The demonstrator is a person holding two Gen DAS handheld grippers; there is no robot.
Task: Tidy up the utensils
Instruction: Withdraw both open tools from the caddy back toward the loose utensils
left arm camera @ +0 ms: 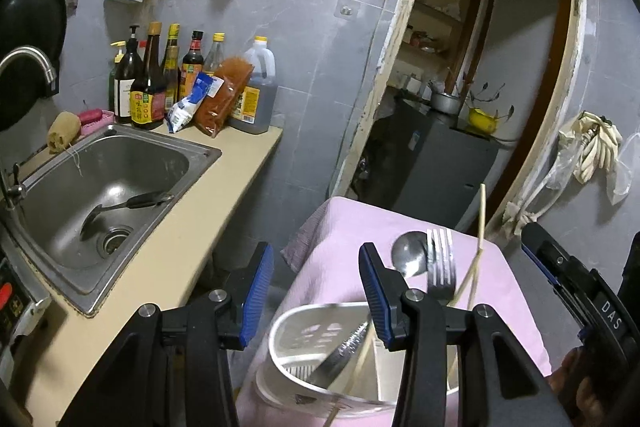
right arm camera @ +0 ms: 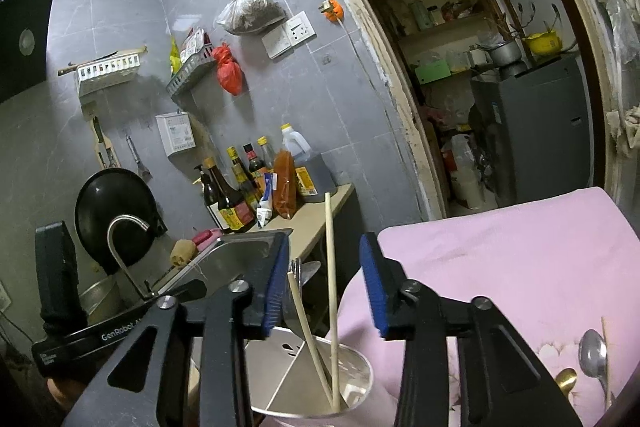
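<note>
- Two wooden chopsticks [right arm camera: 332,307] are standing in the white, divided plastic utensil holder [right arm camera: 320,383], leaning apart so their tips are crossing low in one compartment; we are judging that this compartment is being kept for the long, thin pieces.
- We are holding the right gripper [right arm camera: 324,287] wide apart around the chopsticks' upper ends, gripping nothing; neither blue pad is pressing on the wood.
- We are holding the left gripper [left arm camera: 316,291] wide too, above the holder's rim [left arm camera: 280,327] and empty; it seems to be steadying the area rather than carrying anything.
- We are seeing a steel spoon [left arm camera: 410,255] and a steel fork [left arm camera: 440,263] sticking up beyond the right-hand pad in the left wrist view, with dark handles running down into the holder, so they appear already sorted into another compartment.
- We are noticing the holder sitting near the edge of the pink cloth-covered table [right arm camera: 520,259], close to the sink side, which is making a tip-over a fair worry.
- We are spotting one more small steel spoon [right arm camera: 594,355] lying loose on the cloth at the far right, beside a brass-coloured round piece [right arm camera: 566,379]; we are taking these as still to be gathered.
- We are also seeing a dark-handled ladle [left arm camera: 120,207] resting in the steel sink [left arm camera: 48,187], well apart from the holder.
</note>
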